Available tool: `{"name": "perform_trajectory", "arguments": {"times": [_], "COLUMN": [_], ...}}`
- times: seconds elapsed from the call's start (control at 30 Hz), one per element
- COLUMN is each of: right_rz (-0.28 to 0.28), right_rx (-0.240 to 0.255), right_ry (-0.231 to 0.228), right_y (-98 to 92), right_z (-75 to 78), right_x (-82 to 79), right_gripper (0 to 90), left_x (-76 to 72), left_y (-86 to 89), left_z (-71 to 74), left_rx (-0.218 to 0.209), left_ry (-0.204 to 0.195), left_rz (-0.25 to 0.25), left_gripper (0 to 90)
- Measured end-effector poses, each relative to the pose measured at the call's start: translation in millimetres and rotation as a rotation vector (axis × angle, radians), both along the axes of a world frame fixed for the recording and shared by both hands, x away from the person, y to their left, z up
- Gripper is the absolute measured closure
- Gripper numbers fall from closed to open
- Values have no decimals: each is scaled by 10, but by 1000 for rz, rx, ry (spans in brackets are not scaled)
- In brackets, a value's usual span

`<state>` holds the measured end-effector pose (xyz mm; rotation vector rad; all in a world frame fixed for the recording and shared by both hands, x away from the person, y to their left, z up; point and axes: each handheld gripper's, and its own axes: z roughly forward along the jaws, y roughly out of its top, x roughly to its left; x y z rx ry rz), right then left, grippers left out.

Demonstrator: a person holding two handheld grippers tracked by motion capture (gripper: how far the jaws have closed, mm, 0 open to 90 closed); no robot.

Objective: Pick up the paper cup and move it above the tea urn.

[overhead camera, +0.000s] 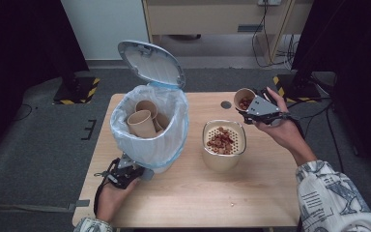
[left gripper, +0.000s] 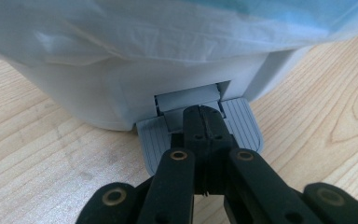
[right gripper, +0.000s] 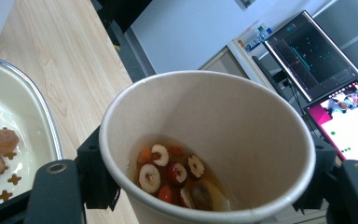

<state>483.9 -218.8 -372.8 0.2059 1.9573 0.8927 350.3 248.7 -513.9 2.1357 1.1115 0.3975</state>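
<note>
A paper cup (overhead camera: 244,98) of fruit pieces in liquid is clamped in the right gripper (overhead camera: 251,107), tilted at two o'clock above the strainer bowl (overhead camera: 223,143) — bare table (overhead camera: 193,193) lies toward six. The left gripper (left gripper: 203,122), jaws closed and empty, is pressed on the bin pedal (left gripper: 244,126) at the bin (overhead camera: 149,126) base — lid (overhead camera: 149,63) raised.

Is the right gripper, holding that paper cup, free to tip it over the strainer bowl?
Probably yes: the right gripper holds the cup just beside the strainer bowl, with nothing between them.
</note>
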Motion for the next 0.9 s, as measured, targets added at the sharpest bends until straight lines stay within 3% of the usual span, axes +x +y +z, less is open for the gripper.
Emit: {"name": "perform_trajectory", "arguments": {"times": [0.33, 0.9], "right_rz": [10, 38], "right_rx": [-34, -52], "right_ry": [-24, -27], "right_y": [41, 93], "right_z": [26, -8], "right_x": [-33, -83], "right_gripper": [271, 268], "left_x": [0, 0], "left_y": [-2, -1], "left_z": [1, 1], "left_rx": [1, 1], "left_ry": [0, 0], "left_rz": [0, 1], "left_gripper": [900, 900]}}
